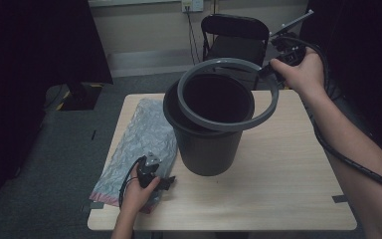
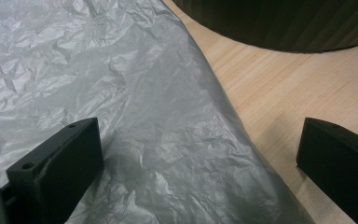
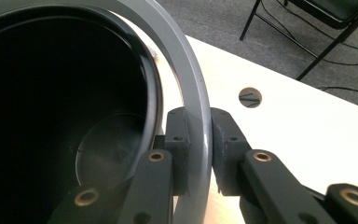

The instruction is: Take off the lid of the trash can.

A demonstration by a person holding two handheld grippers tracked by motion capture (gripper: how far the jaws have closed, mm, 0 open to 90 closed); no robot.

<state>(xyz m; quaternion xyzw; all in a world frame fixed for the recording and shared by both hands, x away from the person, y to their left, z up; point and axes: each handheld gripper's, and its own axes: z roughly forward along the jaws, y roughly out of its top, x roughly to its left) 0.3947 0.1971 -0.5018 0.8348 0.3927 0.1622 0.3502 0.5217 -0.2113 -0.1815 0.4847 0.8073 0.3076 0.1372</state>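
Note:
A dark grey bin (image 1: pixel 209 142) stands in the middle of the wooden table (image 1: pixel 278 184). Its grey rim ring (image 1: pixel 266 112) is lifted off and hangs tilted above the bin's mouth. My right gripper (image 1: pixel 267 69) is shut on the ring's far right edge; in the right gripper view both pads (image 3: pixel 226 140) press on the ring (image 3: pixel 191 93) with the bin's dark inside (image 3: pixel 65 107) to their left. My left gripper (image 1: pixel 165 183) rests open near the table's front left, over a crumpled grey plastic bag (image 1: pixel 142 139). In the left gripper view the bag (image 2: pixel 121 93) lies under its wide-apart jaws.
A black folding chair (image 1: pixel 234 35) stands behind the table. The bin's base (image 2: pixel 279 23) is close ahead of the left gripper. A round hole (image 3: pixel 250 97) is in the tabletop near the right gripper. Bare wood lies to the right of the bin.

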